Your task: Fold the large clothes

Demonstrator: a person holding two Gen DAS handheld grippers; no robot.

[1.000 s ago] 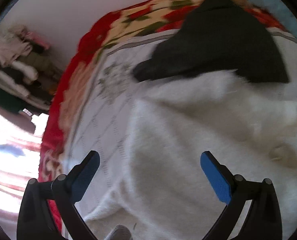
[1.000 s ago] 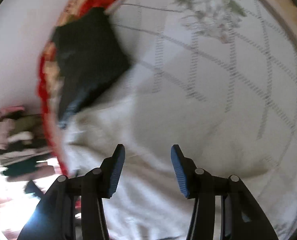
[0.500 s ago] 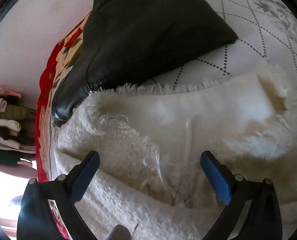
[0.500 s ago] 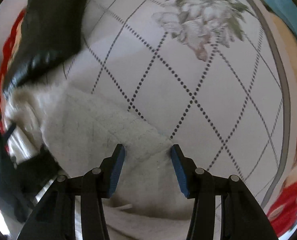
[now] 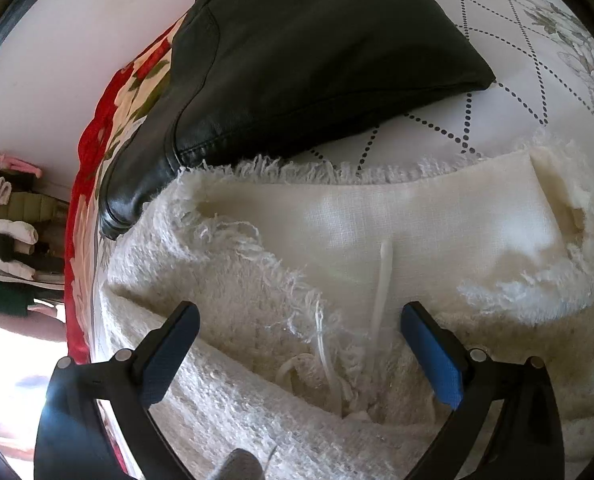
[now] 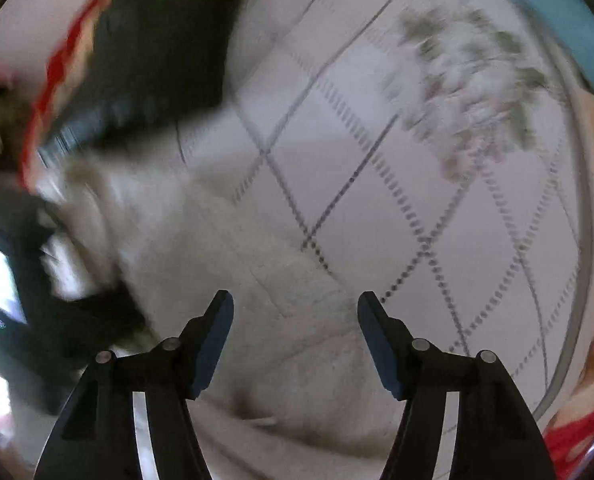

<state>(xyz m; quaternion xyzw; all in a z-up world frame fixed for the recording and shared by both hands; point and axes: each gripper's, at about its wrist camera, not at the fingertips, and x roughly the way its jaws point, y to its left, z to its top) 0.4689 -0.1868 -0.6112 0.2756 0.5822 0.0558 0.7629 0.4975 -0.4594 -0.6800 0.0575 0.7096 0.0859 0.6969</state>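
Spread wide, the left hand-held gripper (image 5: 297, 350) hovers just above a cream fringed garment (image 5: 397, 220) lying on a quilted bed cover (image 5: 517, 52), its blue pads straddling a loose tangle of threads (image 5: 329, 356) at a frayed edge without pinching anything. Beyond the garment, a black leather jacket (image 5: 305, 52) lies folded on the same cover, one cuff touching the cream fabric's fringe. In the blurred right wrist view, the right hand-held gripper (image 6: 295, 338) is likewise open and empty, poised over the pale garment (image 6: 225, 248) beside the diamond-stitched bed cover (image 6: 437, 208). Judging from these views, the step in hand is taking hold of the garment's edge for a fold. Doing it well likely means closing on solid woven cloth rather than stray fringe, which could slip or pull loose, gripping both sides at matching points along the edge, and lifting evenly so the black jacket is not dragged along.
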